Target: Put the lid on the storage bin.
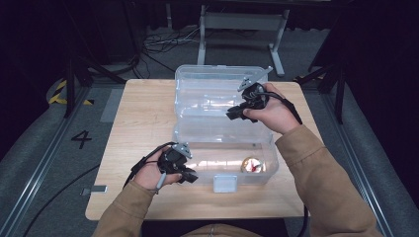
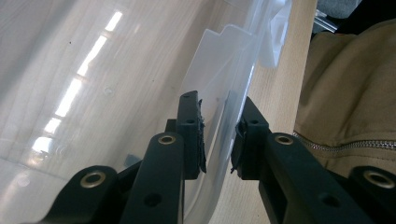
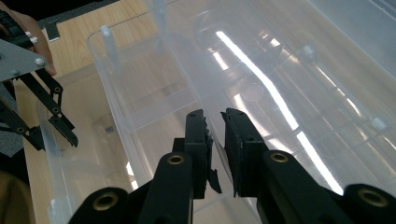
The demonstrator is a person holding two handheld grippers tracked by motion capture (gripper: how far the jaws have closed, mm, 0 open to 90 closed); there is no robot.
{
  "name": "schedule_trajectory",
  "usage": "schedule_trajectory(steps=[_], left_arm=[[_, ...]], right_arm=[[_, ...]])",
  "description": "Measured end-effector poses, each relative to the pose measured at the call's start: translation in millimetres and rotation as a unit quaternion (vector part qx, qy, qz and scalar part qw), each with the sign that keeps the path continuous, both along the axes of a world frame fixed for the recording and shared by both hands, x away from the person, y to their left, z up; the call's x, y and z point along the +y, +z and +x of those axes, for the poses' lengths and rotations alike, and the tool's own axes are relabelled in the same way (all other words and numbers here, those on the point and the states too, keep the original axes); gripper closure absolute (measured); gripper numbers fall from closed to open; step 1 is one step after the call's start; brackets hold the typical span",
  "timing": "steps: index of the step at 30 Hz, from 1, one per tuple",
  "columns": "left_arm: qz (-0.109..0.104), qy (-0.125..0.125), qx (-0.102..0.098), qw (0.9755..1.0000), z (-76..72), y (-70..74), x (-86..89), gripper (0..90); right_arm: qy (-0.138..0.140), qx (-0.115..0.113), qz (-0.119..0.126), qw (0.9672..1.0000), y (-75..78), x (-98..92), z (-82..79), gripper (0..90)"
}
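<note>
A clear plastic box stands on the wooden table, and its lid lies open behind it. A round gold and red object rests inside at the front right. My left gripper straddles the box's front wall near the left corner, pads closed against it. My right gripper is at the seam between lid and box. Its jaws are nearly together on a thin clear wall. The left gripper is also visible far left in the right gripper view.
The box's front latch sits at the middle of the near wall. The wooden table has bare surface left of the box. A tan sleeve lies close behind the left gripper. Cables and a metal stand lie beyond the table.
</note>
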State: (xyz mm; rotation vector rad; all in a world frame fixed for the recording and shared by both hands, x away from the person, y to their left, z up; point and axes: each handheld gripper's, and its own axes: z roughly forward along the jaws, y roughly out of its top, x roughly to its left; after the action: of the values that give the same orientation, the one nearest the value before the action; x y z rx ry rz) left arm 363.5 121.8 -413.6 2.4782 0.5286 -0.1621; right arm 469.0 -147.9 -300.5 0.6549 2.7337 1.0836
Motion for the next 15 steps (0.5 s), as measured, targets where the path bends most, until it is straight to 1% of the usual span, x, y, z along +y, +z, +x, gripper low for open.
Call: schedule_trajectory(steps=[1, 10, 15], left_arm=[[0.0, 0.0, 0.0, 1.0, 0.0, 0.0, 0.0, 76.1], [-0.001, 0.003, 0.001, 1.0, -0.3, -0.2, 0.2, 76.0], [0.0, 0.002, 0.001, 1.0, -0.1, -0.2, 0.4, 75.9]], right_arm=[[0.002, -0.003, 0.0, 1.0, -0.1, 0.0, -0.5, 80.0], [0.01, -0.005, -0.005, 0.9999, 1.4, -1.0, -10.0, 80.2], [0.017, -0.01, -0.006, 0.9998, 1.6, -1.3, -14.9, 80.2]])
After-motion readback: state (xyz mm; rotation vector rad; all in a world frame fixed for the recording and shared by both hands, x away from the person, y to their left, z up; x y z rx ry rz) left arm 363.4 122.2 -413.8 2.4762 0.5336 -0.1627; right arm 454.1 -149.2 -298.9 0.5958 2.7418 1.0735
